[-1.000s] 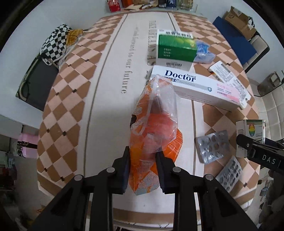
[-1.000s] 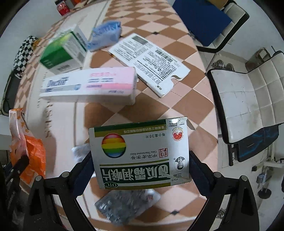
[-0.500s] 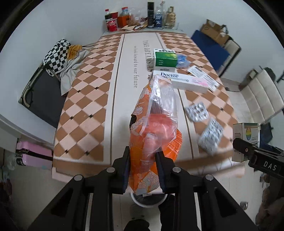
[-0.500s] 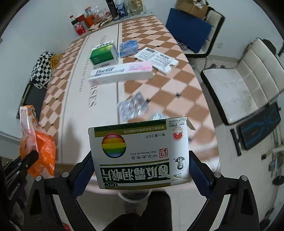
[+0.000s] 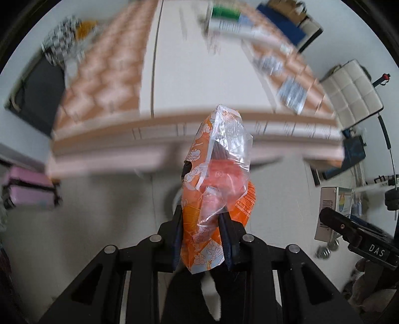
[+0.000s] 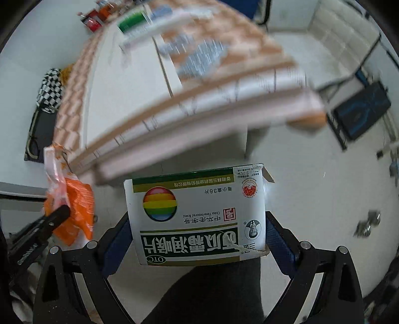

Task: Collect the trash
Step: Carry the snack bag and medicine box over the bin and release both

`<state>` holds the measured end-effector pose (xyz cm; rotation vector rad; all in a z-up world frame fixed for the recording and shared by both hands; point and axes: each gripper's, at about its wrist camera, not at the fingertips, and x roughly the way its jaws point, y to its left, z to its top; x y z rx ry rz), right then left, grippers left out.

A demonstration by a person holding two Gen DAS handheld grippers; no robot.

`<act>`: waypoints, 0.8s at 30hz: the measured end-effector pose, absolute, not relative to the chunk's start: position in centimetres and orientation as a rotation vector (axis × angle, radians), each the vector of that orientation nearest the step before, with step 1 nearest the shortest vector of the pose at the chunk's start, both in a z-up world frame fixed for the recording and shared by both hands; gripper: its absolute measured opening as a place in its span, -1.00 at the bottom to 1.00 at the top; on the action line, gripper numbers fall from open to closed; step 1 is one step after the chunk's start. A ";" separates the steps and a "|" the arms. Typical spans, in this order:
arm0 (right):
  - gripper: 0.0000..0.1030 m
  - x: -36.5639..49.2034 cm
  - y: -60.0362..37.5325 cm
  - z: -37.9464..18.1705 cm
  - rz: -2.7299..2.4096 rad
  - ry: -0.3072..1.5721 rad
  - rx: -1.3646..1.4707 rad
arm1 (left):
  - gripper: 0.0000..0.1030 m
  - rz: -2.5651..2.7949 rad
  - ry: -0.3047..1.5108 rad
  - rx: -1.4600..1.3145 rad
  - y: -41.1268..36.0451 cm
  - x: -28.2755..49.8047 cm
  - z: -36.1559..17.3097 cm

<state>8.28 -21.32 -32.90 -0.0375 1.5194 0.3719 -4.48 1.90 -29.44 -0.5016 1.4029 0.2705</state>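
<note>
My left gripper (image 5: pixel 200 239) is shut on an orange and clear plastic snack wrapper (image 5: pixel 217 184), which hangs over the pale floor off the table's near edge. My right gripper (image 6: pixel 197 236) is shut on a white and green medicine box (image 6: pixel 197 214) with a rainbow ball printed on it, also over the floor. In the left wrist view the medicine box (image 5: pixel 334 211) and the right gripper's finger (image 5: pixel 349 229) show at the right edge. The right wrist view has the wrapper (image 6: pixel 72 199) at its left. A pale round rim (image 5: pixel 175 197) peeks from behind the wrapper.
The checkered table (image 5: pixel 119 74) lies behind both grippers, blurred, with a green box (image 5: pixel 224 15), a long white box and blister packs (image 5: pixel 291 92) on it. A white padded chair (image 5: pixel 351 89) stands right, a pink case (image 5: pixel 27 187) left. A person's dark trouser leg (image 6: pixel 212 294) is below.
Both grippers have drawn back from above the table to beyond its near edge, carrying the wrapper and the medicine box. The table has slid up and away in both views.
</note>
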 end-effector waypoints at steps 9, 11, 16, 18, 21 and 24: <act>0.91 6.7 -23.0 -50.1 0.328 1.696 -0.025 | -0.54 0.256 1.589 -0.585 -0.7 -3.9 -47.0; 0.91 7.0 -22.7 -54.2 0.336 1.714 -0.040 | -0.54 0.251 1.614 -0.590 -1.3 -3.4 -50.7; 0.91 7.8 -21.4 -63.2 0.345 1.750 -0.076 | -0.54 0.248 1.656 -0.620 -2.1 -2.3 -59.6; 0.91 8.0 -21.0 -66.4 0.353 1.758 -0.091 | -0.54 0.247 1.672 -0.630 -2.4 -1.9 -62.7; 0.91 8.6 -20.4 -70.3 0.357 1.773 -0.103 | -0.47 0.227 1.693 -0.656 -2.7 -1.5 -66.3; 0.91 8.8 -20.0 -73.5 0.355 1.799 -0.113 | -0.46 0.216 1.705 -0.677 -2.8 -1.3 -68.1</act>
